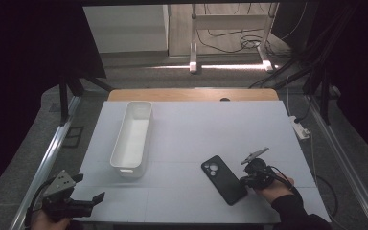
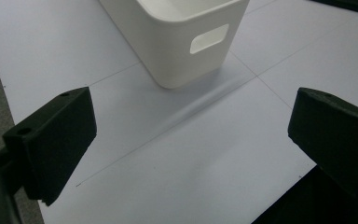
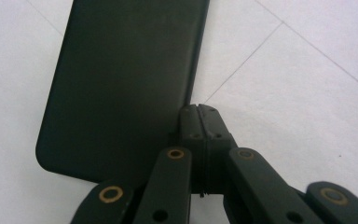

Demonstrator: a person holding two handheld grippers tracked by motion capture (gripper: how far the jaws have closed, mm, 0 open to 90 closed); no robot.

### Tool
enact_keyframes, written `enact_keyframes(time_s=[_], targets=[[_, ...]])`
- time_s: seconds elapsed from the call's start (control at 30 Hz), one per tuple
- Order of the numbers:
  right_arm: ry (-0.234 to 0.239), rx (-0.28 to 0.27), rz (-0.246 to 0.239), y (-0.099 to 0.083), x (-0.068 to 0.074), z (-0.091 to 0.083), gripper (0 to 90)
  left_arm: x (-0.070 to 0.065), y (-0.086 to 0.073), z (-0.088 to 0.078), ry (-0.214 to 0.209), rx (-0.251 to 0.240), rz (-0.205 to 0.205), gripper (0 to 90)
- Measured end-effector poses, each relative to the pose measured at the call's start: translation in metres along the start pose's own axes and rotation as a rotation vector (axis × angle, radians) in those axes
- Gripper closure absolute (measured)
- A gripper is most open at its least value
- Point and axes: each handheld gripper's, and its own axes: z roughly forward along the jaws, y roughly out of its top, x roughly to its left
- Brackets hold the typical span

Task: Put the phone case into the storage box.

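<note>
Here, right tongs (image 3: pixel 199 112) closed beside phone (image 3: pixel 126 84), left tongs (image 2: pixel 191 135) open facing bin (image 2: pixel 177 42).

This looks like a lab set up for recording. The surface (image 1: pixel 196 129) is covered by a plain white sheet marked with a faint grid. Dark curtains (image 1: pixel 33 48) enclose it, metal rails (image 1: pixel 52 148) run along both sides, and cables (image 1: pixel 230 40) and a power strip (image 1: pixel 301 128) lie on the grey floor (image 1: pixel 139 72).
</note>
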Motion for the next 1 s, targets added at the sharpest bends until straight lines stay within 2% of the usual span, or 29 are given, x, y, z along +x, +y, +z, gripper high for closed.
enact_keyframes(time_s=[0.2, 0.33, 0.57, 0.63, 0.77, 0.83, 0.87, 0.9, 1.0], targets=[[-0.030, -0.042, 0.010, 0.001, 0.000, -0.009, 83.2, 0.000, 0.000, 0.000, 0.000, 0.001, 0.001, 1.8], [-0.060, -0.095, 0.023, 0.002, 0.000, -0.019, 72.5, 0.000, 0.000, 0.000, 0.000, 0.002, 0.001, 1.8], [-0.066, -0.135, 0.042, 0.002, 0.001, -0.028, 57.4, 0.000, 0.000, 0.000, 0.000, 0.003, 0.003, 1.8], [-0.067, -0.154, 0.050, 0.003, 0.002, -0.030, 49.1, 0.000, 0.000, 0.000, 0.000, 0.002, 0.001, 1.8], [-0.092, -0.187, 0.069, 0.004, 0.004, -0.034, 39.3, -0.001, 0.000, 0.000, 0.002, 0.003, 0.006, 1.8], [-0.094, -0.195, 0.077, 0.005, 0.005, -0.035, 32.8, 0.000, 0.000, 0.000, 0.001, 0.003, 0.005, 1.8], [-0.103, -0.194, 0.083, 0.005, 0.006, -0.034, 26.1, 0.000, 0.000, 0.000, 0.001, 0.003, 0.004, 1.8], [-0.116, -0.188, 0.078, 0.005, 0.008, -0.034, 24.9, 0.000, 0.000, 0.000, 0.001, 0.003, 0.005, 1.8], [-0.115, -0.179, 0.074, 0.005, 0.009, -0.033, 21.0, -0.001, 0.000, 0.000, 0.002, 0.003, 0.006, 1.8]])
